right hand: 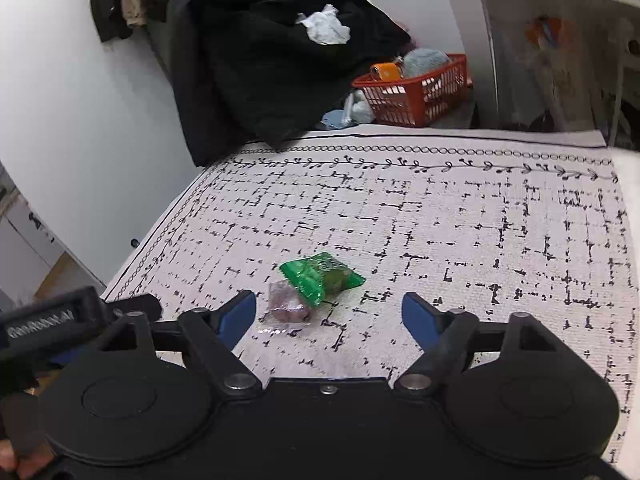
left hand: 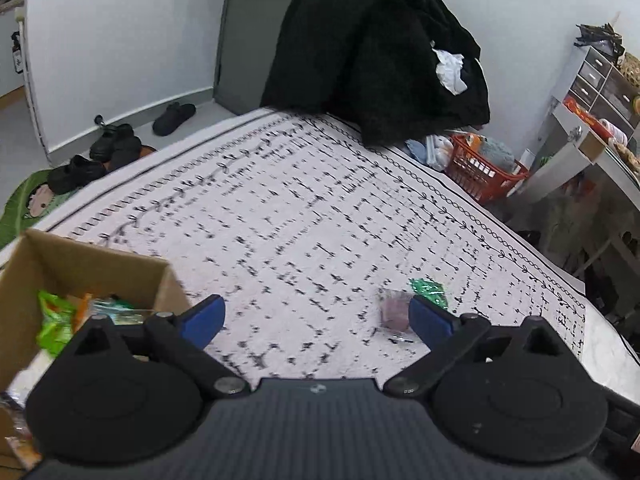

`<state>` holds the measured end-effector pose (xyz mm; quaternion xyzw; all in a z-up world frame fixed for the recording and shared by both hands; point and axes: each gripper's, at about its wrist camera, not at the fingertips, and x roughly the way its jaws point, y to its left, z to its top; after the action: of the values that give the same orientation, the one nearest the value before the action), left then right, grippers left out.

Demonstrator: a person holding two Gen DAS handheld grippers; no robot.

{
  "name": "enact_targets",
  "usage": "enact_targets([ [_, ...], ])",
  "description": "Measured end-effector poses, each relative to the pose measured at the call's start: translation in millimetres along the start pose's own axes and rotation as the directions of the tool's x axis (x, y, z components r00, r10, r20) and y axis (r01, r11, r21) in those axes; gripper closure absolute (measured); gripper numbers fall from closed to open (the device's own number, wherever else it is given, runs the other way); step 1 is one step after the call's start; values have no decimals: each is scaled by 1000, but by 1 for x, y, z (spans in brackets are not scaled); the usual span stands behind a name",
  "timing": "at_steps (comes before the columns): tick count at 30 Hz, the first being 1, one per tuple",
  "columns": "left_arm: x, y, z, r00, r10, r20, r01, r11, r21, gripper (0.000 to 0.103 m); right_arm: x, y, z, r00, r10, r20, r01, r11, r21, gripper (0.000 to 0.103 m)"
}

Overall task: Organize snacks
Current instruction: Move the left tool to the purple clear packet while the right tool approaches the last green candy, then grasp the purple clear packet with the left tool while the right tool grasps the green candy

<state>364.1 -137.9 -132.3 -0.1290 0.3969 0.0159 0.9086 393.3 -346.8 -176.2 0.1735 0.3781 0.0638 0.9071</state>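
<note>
A white rug (right hand: 440, 220) with black dashes covers the floor and serves as the landmark. At its far edge lies a heap of black clothing (right hand: 272, 60), with a red basket (right hand: 416, 96) beside that. A cardboard box (left hand: 84, 268) holding snacks sits on the rug's near left. Both the left gripper (left hand: 316, 316) and the right gripper (right hand: 328, 312) stand wide open, holding nothing. Mid-rug, a green snack packet (right hand: 320, 278) touches a clear packet (right hand: 288, 308).

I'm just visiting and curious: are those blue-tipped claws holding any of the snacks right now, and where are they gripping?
Nothing is held. The left gripper and right gripper are both open and empty; the green packet and purple-filled clear packet lie on the rug.
</note>
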Motion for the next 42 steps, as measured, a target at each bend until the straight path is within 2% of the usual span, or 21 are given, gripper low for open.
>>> enact_targets([
  [2,10,-5,-2,1000,-7,-12,7,1000,-6,13,6,-6,1,1000,7,-8,-6,1000,24,34],
  [6,29,-17,-4,999,-23,-24,23,1000,0,17,12,-15,3,1000,18,-2,-17,998,65,34],
  [14,72,-38,-9,996,-39,-77,41,999,21,36,37,-27,11,999,50,-14,-48,996,77,39],
  [23,105,-52,-13,992,-70,-107,73,997,22,41,52,-46,17,997,70,-22,-66,988,138,39],
  [29,124,-60,-18,986,-82,-142,88,996,33,46,63,-46,22,996,83,-24,-79,988,131,39],
  [31,127,-60,-20,987,-83,-136,87,996,29,48,67,-43,20,996,84,-33,-79,988,132,39],
  [34,126,-58,-19,987,-97,-124,101,995,23,68,75,-36,19,996,80,-50,-75,991,107,39],
  [42,119,-38,-15,992,-55,-115,51,998,-36,71,93,-21,20,996,58,-64,-54,997,58,38],
])
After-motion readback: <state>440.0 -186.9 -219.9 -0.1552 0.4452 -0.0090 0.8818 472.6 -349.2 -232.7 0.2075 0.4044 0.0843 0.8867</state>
